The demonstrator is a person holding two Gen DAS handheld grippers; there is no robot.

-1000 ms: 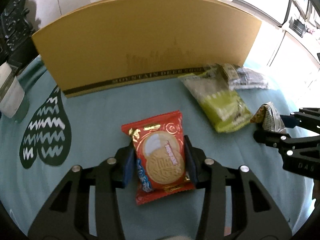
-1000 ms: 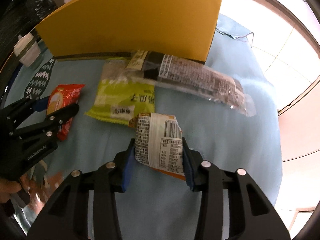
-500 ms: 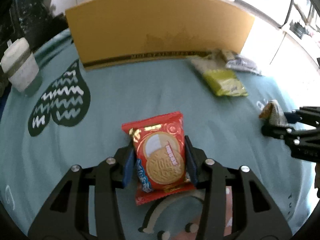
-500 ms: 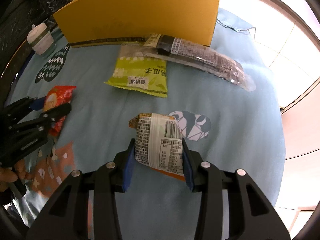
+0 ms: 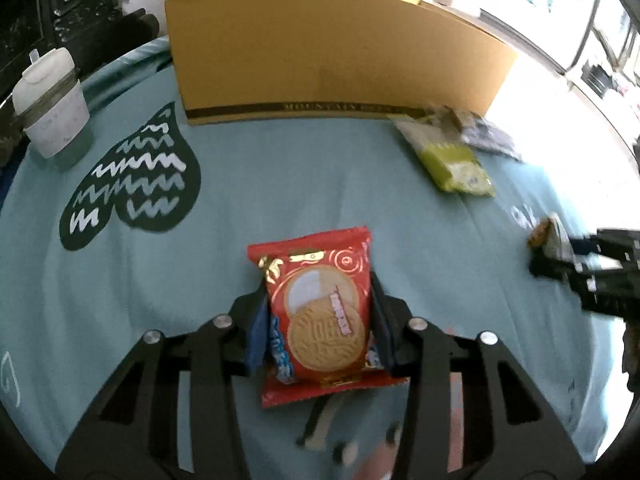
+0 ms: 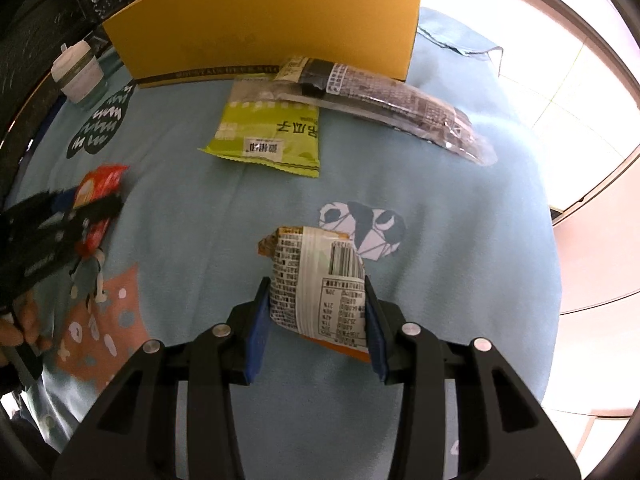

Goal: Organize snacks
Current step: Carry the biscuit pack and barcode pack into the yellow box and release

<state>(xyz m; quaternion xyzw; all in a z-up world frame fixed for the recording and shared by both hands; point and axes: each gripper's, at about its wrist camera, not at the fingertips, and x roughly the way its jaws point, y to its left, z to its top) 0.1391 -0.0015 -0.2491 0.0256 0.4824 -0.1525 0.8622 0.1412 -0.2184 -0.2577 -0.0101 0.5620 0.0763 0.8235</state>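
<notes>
My left gripper (image 5: 318, 316) is shut on a red biscuit packet (image 5: 316, 312) and holds it above the blue cloth. My right gripper (image 6: 316, 312) is shut on a white and orange snack packet (image 6: 320, 280), also held above the cloth. A yellow cardboard box (image 5: 332, 52) stands at the back of the table; it also shows in the right wrist view (image 6: 272, 20). A green snack bag (image 6: 268, 136) and a long clear packet (image 6: 388, 100) lie in front of the box. The right gripper shows at the right edge of the left wrist view (image 5: 592, 264).
A white lidded cup (image 5: 50, 104) stands at the back left. The blue tablecloth (image 6: 460, 208) has printed figures. The table's right edge drops to a tiled floor (image 6: 568, 92). The left gripper with the red packet shows at the left (image 6: 76, 216).
Both grippers have pulled back and up from the box with their packets still held. The box and the lying bags now look farther away.
</notes>
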